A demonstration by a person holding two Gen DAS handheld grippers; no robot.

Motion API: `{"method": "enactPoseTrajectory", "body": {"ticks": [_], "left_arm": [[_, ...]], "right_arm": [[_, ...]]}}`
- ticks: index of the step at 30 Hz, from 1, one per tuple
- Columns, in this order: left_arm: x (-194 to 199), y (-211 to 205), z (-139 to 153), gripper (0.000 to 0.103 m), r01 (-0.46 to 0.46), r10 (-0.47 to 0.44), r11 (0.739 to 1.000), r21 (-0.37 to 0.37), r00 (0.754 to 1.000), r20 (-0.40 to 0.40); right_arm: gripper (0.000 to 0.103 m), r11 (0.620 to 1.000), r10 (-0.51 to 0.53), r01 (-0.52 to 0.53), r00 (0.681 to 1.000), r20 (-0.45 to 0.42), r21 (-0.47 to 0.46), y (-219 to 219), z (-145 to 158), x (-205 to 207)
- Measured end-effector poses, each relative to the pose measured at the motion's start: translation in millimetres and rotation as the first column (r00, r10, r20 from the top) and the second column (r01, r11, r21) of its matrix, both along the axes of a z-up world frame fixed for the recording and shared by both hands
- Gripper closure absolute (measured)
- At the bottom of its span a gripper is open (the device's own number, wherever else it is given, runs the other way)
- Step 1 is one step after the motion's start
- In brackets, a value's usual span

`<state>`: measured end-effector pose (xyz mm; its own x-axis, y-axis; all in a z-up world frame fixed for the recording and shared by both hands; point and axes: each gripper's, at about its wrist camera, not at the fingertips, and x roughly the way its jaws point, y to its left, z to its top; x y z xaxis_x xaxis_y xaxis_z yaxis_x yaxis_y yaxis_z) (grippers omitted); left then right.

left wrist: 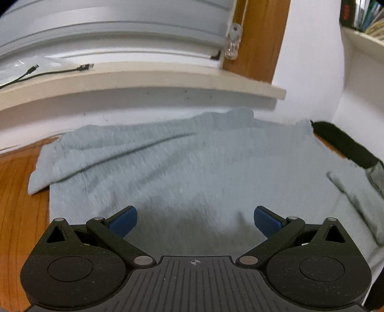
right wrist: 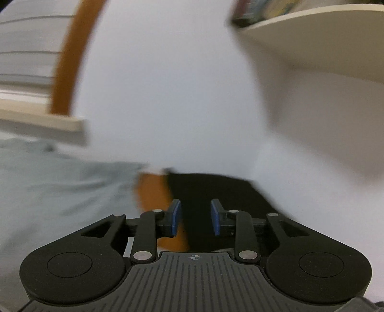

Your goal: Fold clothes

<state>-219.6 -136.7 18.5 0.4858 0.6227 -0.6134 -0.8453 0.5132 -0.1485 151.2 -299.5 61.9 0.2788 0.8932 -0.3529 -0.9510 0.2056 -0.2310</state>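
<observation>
A pale grey-blue garment [left wrist: 187, 168] lies spread over the wooden bench [left wrist: 16, 196], filling the middle of the left wrist view, with one sleeve [left wrist: 60, 165] laid across toward the left of the frame and a crease running diagonally over it. The left gripper [left wrist: 195, 217] hangs above the near part of the cloth with its blue pads wide apart, holding nothing. In the right wrist view, which is blurred, the right gripper [right wrist: 195, 217] shows its pads parted by a narrower gap, also empty, over a black item [right wrist: 216, 189] at the lower middle of the frame.

The garment looks flat with perhaps one sleeve turned in; whether that is a fold under way or merely how it lies cannot be settled. Any fold calls for pinching an edge cleanly without dragging the layer beneath.

A dark book spine [left wrist: 346, 12] at the upper right carries red lettering, too blurred to read.
</observation>
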Motion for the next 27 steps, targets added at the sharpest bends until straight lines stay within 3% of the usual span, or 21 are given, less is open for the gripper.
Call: {"method": "enactPoseTrajectory", "body": {"ticks": [4,6,9,11,15,17,23,27], "left_arm": [[-8,-12,6,0.0,0.037,-0.037,0.999,0.021,0.999,-0.017],[-15,-24,11,0.0,0.051,-0.049,0.998,0.048,0.998,-0.036],[-30,-50,18,0.005,0.099,-0.094,0.992,0.076,0.993,-0.066],[-42,-70,20,0.01,0.136,-0.129,0.987,0.083,0.988,-0.084],[-64,-102,18,0.049,0.179,-0.171,0.982,0.056,0.977,-0.127],[-72,-115,17,0.057,0.201,-0.192,0.978,0.05,0.969,-0.156],[-88,-131,7,0.058,0.195,-0.19,0.981,0.002,0.959,-0.209],[-93,-141,8,0.058,0.197,-0.189,0.98,0.013,0.956,-0.222]], "right_arm": [[0.072,0.976,0.209,-0.215,0.971,-0.115,-0.045,17,-21,-41],[0.066,0.94,0.318,-0.335,0.931,-0.178,-0.071,22,-27,-66],[0.065,0.859,0.464,-0.503,0.845,-0.265,-0.099,27,-36,-105],[0.065,0.811,0.525,-0.57,0.808,-0.267,-0.13,24,-41,-127],[0.065,0.724,0.614,-0.664,0.744,-0.264,-0.189,23,-45,-164],[0.065,0.705,0.627,-0.681,0.73,-0.273,-0.2,21,-44,-171],[0.066,0.631,0.676,-0.738,0.674,-0.297,-0.24,-6,-38,-188],[0.065,0.629,0.68,-0.729,0.684,-0.263,-0.271,-21,-41,-189]]}}
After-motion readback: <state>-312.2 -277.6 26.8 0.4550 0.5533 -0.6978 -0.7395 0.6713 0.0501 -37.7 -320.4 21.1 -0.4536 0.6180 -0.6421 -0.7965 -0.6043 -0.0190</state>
